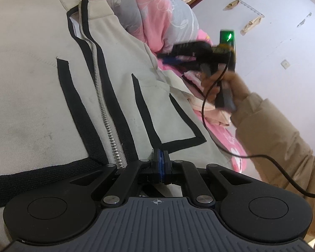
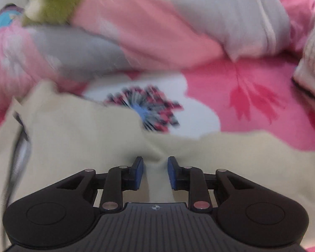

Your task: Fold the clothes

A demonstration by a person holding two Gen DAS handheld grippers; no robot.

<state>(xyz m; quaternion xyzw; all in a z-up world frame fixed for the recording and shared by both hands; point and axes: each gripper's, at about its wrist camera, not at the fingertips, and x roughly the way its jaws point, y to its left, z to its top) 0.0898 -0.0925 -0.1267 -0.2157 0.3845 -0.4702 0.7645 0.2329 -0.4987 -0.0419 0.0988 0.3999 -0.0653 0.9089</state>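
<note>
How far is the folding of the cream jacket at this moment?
Early stage. Done: the jacket lies spread on the bed with its zipper closed. In hand: the left claw is shut at the hem; the right claw stands open over cream cloth, gripping nothing. Left: no fold shows yet, so every fold remains.

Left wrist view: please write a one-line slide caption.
Left gripper, fingers shut on cream jacket hem beside its zipper.

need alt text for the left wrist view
The left gripper, fingers shut, pinches the hem of a cream zip jacket with black trim spread on a pink floral bed. At right, a hand in a tan sleeve holds the blurred right gripper above the bed.
</note>
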